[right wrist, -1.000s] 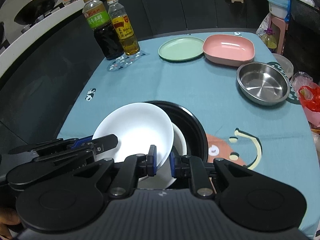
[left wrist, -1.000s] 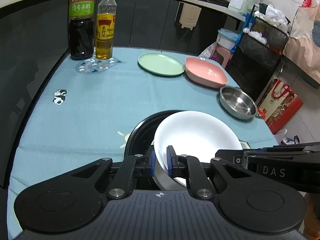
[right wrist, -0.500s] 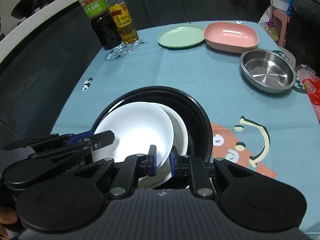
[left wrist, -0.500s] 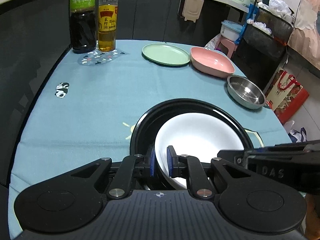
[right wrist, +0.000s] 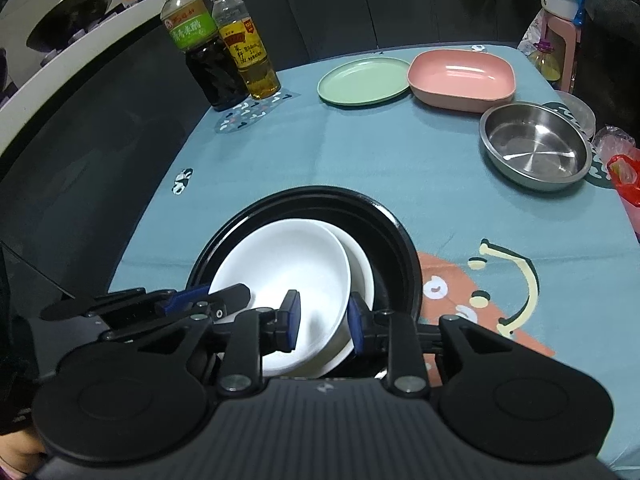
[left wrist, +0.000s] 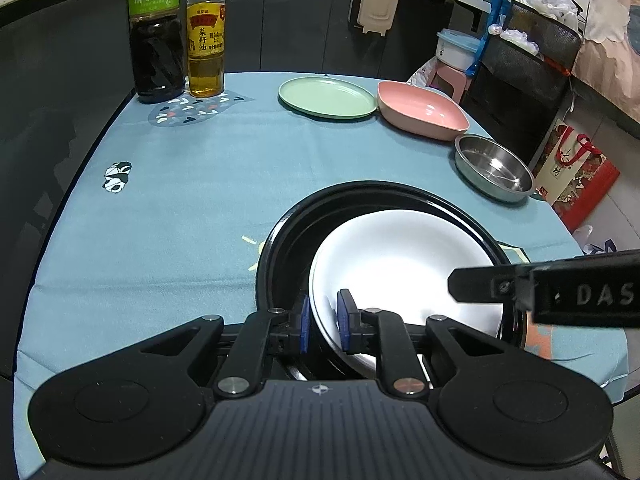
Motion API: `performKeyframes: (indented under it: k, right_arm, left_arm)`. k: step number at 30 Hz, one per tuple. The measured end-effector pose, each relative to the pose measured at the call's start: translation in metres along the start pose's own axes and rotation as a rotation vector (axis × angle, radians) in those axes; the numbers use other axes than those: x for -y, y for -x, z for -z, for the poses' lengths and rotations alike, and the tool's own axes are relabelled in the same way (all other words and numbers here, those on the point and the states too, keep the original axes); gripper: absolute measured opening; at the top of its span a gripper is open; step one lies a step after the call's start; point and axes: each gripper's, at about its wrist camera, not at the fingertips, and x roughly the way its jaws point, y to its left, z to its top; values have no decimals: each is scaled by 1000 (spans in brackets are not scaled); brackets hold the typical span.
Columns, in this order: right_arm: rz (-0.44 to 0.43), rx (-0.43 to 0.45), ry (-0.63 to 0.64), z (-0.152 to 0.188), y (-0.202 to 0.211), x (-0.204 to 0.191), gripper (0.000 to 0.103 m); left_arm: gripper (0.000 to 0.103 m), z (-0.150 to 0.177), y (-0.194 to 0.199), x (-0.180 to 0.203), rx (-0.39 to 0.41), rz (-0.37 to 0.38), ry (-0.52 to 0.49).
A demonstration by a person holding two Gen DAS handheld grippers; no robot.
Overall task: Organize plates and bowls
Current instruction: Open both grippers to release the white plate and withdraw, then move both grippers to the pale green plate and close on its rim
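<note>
Plates, two white ones, lie stacked inside the black dish (right wrist: 400,240): the top white plate (right wrist: 280,276) covers most of the lower white plate (right wrist: 362,268). Your left gripper (left wrist: 323,322) is clenched on the top plate's near rim. Your right gripper (right wrist: 323,322) stands released, its jaws spread either side of both rims. Beyond sit one green plate (right wrist: 364,80), one pink dish (right wrist: 460,76), one steel bowl (right wrist: 536,144) and two bottles (right wrist: 224,44).

Two white plates (right wrist: 288,276) lie stacked inside one black plate (right wrist: 384,236), right at the tips of the two grippers, left gripper (left wrist: 323,322) and right gripper (right wrist: 323,322). Farther ahead stand one green plate (right wrist: 364,80), one pink bowl (right wrist: 460,76), one steel bowl (right wrist: 536,146) and two bottles (right wrist: 208,52).
</note>
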Motion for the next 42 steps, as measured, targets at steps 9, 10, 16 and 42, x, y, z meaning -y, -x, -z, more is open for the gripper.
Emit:
performKeyframes:
  k: [9,10,16,42]
  right_arm:
    - [34,80,-24,-2,17,11,45]
    - [36,80,-24,-2,17,11,45]
    - [30,85,-25,-4,17,13,45]
    - [6,138,-98,-61,8,53,45]
  left_arm:
    - [14,-5,0,5,-27,-26,7]
    - [15,-5,1,6,-27,-28,6]
    - [18,-12,15,3,14,-33,6]
    - [26,-95,-13,-10,111,-5,31]
